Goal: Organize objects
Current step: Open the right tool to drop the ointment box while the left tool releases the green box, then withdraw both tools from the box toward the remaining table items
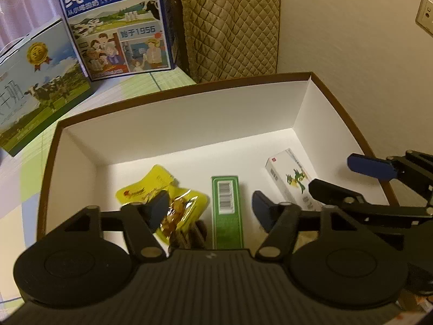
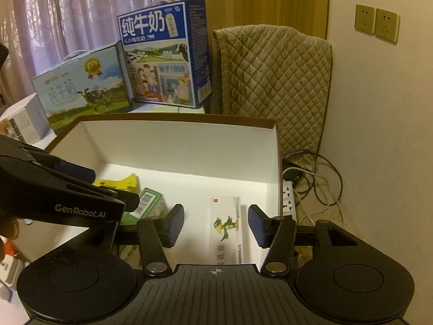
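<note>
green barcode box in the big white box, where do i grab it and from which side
Grip the green barcode box across its narrow width near mid-length, coming straight down. It lies flat with bare floor along both long sides; the open left gripper hovers straddling it.

My grippers are black with blue pads. The box in mid-frame is white inside with a brown rim. In it lie a yellow packet, a green carton and a white carton with a green bird.

cream wall, quilted chair, curtains
</note>
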The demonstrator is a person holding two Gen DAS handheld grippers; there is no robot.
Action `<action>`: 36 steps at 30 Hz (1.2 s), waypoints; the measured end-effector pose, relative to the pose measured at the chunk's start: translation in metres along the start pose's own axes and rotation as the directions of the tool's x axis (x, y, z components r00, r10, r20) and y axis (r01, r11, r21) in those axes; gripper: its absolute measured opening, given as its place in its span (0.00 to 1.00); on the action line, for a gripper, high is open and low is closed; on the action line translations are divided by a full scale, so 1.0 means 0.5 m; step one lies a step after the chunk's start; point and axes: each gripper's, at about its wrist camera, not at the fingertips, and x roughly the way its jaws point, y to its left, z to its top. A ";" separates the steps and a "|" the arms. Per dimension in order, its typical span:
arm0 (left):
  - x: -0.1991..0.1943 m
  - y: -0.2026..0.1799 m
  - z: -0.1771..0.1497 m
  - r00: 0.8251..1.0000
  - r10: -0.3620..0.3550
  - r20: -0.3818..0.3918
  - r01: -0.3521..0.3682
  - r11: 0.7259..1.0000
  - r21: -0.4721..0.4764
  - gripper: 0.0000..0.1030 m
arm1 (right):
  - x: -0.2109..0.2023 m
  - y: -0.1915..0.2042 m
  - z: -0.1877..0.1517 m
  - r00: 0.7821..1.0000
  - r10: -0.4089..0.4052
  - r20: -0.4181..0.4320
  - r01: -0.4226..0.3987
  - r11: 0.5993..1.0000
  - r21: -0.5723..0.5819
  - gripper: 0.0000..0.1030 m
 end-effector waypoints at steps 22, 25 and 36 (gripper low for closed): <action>-0.264 0.064 -0.143 0.988 0.022 0.150 -0.010 0.997 -0.076 0.93 | -0.197 0.114 -0.056 0.995 0.083 0.060 -0.084 0.996 0.005 0.70; -0.296 0.082 -0.174 0.988 0.019 0.152 -0.002 0.994 -0.110 0.93 | -0.224 0.133 -0.067 0.992 0.106 0.066 -0.106 0.994 0.008 0.70; -0.406 0.145 -0.288 0.979 0.098 0.180 -0.063 0.980 -0.191 0.93 | -0.286 0.205 -0.111 0.984 0.164 0.064 -0.166 0.986 0.024 0.70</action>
